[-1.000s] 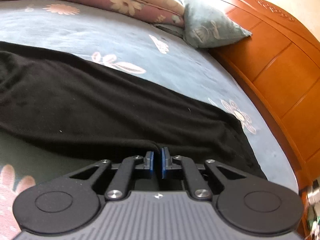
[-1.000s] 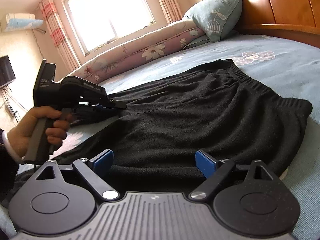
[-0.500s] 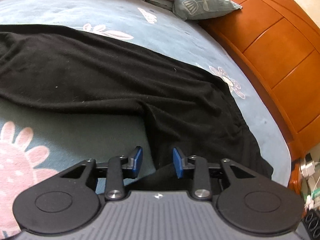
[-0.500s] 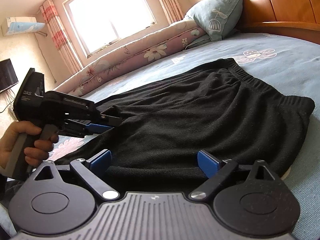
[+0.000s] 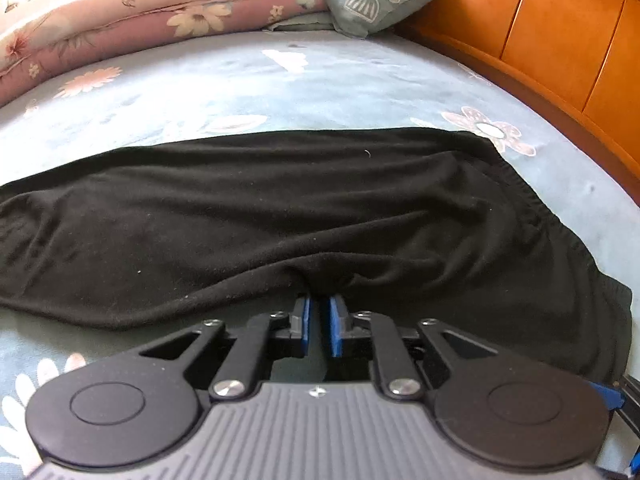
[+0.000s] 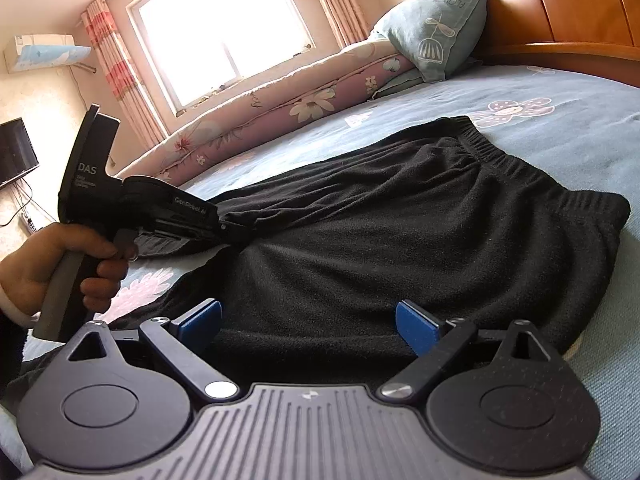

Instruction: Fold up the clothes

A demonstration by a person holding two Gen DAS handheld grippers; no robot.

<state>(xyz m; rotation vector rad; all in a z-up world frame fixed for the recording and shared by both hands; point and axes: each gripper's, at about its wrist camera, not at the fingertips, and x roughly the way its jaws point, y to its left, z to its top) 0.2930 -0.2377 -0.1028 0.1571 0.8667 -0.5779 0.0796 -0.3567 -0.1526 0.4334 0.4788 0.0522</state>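
- Black trousers (image 5: 280, 208) are lying spread across a blue flowered bedsheet (image 5: 320, 80), elastic waistband toward the wooden headboard (image 5: 560, 40).
- My left gripper (image 5: 319, 326) is closing, its blue pads narrowing on a raised fold at the near edge of the trousers.
- My right gripper (image 6: 308, 320) is hovering with fingers spread wide over the cloth, pinching nothing.
- A pillow (image 6: 436, 32) is leaning against the headboard.
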